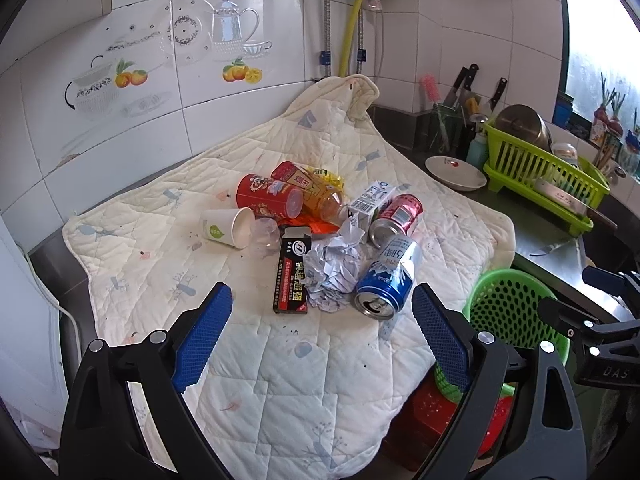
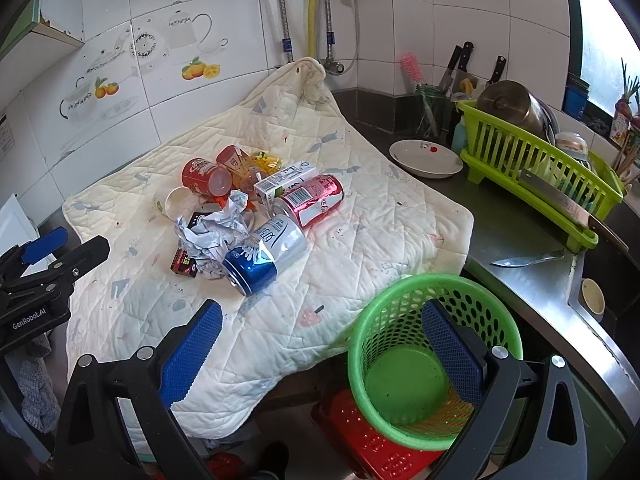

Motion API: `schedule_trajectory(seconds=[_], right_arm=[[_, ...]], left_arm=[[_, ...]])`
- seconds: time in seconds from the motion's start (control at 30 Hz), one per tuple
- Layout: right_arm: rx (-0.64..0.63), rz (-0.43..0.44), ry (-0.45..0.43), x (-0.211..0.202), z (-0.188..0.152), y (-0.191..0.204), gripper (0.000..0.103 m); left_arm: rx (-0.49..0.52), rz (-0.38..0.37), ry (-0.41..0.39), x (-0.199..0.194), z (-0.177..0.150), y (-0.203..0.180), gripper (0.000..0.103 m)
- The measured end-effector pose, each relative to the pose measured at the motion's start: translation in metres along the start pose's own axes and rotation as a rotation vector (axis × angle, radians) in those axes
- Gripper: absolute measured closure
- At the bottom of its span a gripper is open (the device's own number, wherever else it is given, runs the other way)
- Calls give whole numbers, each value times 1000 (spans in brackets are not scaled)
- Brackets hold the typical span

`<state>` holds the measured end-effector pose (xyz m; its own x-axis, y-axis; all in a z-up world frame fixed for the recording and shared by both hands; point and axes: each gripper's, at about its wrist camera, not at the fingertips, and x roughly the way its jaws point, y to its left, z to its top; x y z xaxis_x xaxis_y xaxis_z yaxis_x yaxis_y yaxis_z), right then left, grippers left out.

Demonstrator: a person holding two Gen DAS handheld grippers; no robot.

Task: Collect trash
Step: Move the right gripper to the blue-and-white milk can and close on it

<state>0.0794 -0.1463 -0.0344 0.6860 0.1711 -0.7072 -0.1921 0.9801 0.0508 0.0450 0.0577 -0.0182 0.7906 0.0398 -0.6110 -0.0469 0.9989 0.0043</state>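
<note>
**Trash pile mid-cloth, both claws wide apart**

Left claw (image 1: 322,328) hangs spread and empty over the near part of the quilted cloth (image 1: 280,380), which is bare. The trash sits bunched mid-cloth: blue can (image 1: 386,284), pink can (image 1: 396,218), crumpled paper (image 1: 334,264), black box (image 1: 292,276), paper cup (image 1: 228,228). Right claw (image 2: 322,340) is spread too, empty, one finger over the green basket (image 2: 360,344), just past the cloth's near right edge. Tabletop (image 2: 500,216) to the right is bare up to the dish rack (image 2: 532,168).

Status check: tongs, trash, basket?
Both tongs open, empty. Trash pile untouched on quilt. Green basket empty, nothing blocking.
</note>
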Motion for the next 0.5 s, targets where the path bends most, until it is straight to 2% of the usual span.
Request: schedule_trajectory(seconds=[0.3,0.5], right_arm=[[-2,3,25,14,6,2,6],[-5,17,56,31,13,7,6]], left_arm=[[7,-6,15,14,8,2,13],[-9,-1,26,23,11,17,13]])
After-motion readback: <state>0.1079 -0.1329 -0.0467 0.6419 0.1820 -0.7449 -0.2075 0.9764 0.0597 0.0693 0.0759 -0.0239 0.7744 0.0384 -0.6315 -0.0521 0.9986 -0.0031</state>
